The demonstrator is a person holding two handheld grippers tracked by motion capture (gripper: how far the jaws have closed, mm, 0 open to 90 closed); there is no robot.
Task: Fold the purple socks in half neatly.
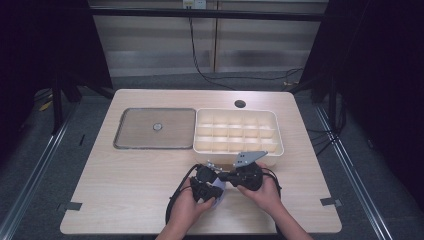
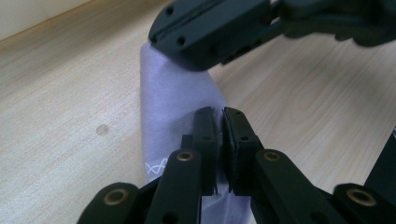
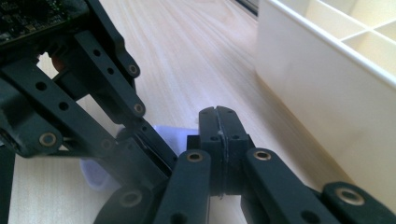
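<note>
Left gripper (image 2: 219, 116) pinching lilac cloth (image 2: 173, 102); right gripper (image 3: 217, 116) clamped shut on opposite edge of cloth. Risk: thin fabric slips free if grippers pull apart unevenly over surface (image 1: 125, 175).

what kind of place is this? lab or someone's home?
Most likely a lab recording station, not a home: a bare wooden table ringed by black curtains, tape marks near its corners, cables trailing over the floor behind, and a compartment tray laid out as a prop.

Hand-held grippers hide most of lilac cloth (image 2: 173, 107).
</note>
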